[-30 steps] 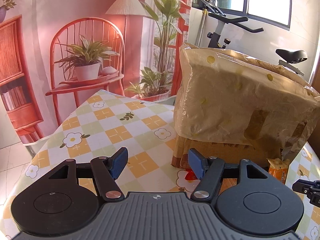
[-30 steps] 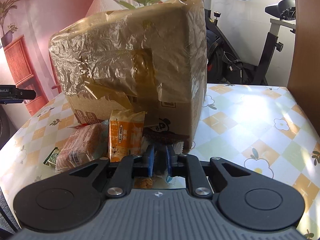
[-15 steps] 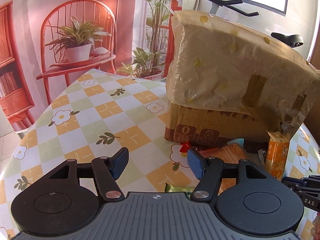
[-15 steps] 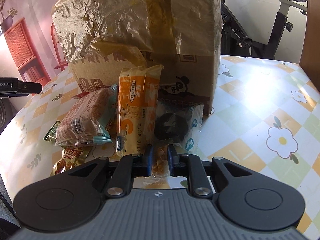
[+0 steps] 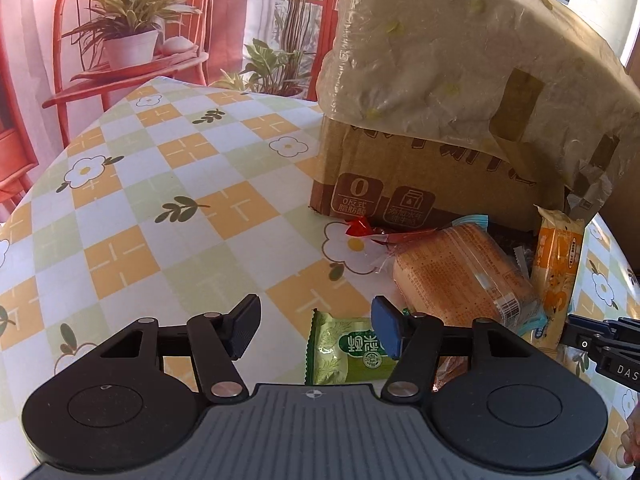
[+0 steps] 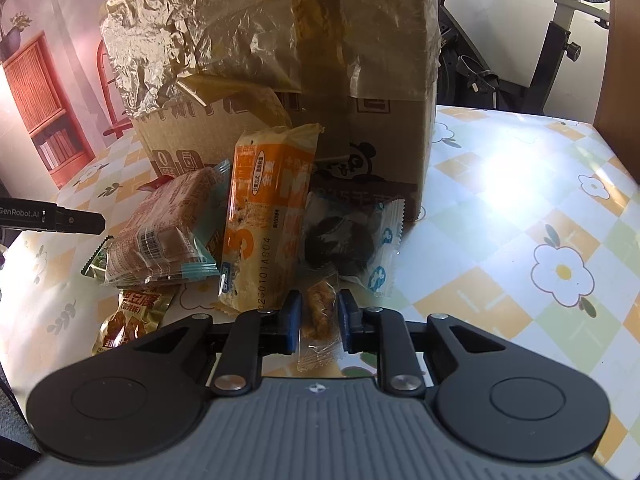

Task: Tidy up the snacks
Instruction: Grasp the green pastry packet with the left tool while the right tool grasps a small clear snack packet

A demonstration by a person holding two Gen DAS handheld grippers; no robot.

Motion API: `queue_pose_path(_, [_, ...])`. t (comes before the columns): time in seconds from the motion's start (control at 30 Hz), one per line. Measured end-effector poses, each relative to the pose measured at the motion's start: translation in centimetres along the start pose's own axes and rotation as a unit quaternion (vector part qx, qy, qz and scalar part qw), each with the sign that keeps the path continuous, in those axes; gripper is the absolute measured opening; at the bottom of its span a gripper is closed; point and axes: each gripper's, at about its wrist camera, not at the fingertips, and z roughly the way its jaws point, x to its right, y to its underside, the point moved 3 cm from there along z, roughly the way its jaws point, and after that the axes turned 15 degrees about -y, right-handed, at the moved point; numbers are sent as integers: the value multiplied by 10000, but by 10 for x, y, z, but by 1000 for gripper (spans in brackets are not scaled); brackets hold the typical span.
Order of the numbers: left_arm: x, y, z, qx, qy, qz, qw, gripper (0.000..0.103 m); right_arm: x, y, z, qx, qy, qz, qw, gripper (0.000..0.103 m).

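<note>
A pile of snack packets lies on the checked tablecloth in front of a cardboard box (image 5: 432, 184) (image 6: 288, 92) draped in crinkled plastic. My left gripper (image 5: 316, 330) is open above the cloth, its right finger over a green packet (image 5: 344, 354). A brown cracker pack (image 5: 460, 280) (image 6: 160, 232) and an orange packet (image 5: 558, 264) (image 6: 268, 216) lie beyond. My right gripper (image 6: 318, 322) is partly open, with a small clear-wrapped fried snack (image 6: 318, 312) between its pads, seemingly not clamped. A dark cookie packet (image 6: 348, 244) and a gold packet (image 6: 128, 320) lie near it.
The table (image 5: 168, 208) is round with a flower-and-check cloth. A red chair with a potted plant (image 5: 132, 40) stands beyond its far edge. An exercise bike (image 6: 560, 52) stands behind the box on the right. The right gripper's side shows in the left wrist view (image 5: 604, 348).
Both grippers have drawn back and tilted down, bringing more packets into view. The right jaws have opened from shut to a narrow gap around the small clear-wrapped snack.
</note>
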Motion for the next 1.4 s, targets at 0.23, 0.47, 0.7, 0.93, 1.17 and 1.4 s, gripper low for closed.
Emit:
queue_pose_path(0.23, [4, -6, 13, -17, 141, -149, 9998, 61, -3, -4, -3, 57, -16, -14, 10000, 21])
queue_pose_path(0.47, [7, -14, 34, -233, 420, -249, 9985, 45, -2, -2, -5, 59, -11, 30, 10000, 21])
queue_pose_path(0.7, [0, -3, 30, -280, 580, -122, 9979, 45, -3, -4, -6, 61, -11, 9, 10000, 21])
queue_pose_path(0.93, [-17, 13, 18, -406, 595, -72, 9974, 45, -2, -5, -7, 52, -22, 33, 10000, 21])
queue_pose_path(1.17, [-17, 20, -3, 30, 644, 534, 9965, 69, -3, -6, -8, 69, -33, 22, 10000, 21])
queue_pose_path(1.4, [3, 35, -12, 207, 805, 1305, 9880, 74, -5, -8, -9, 78, -52, 13, 10000, 21])
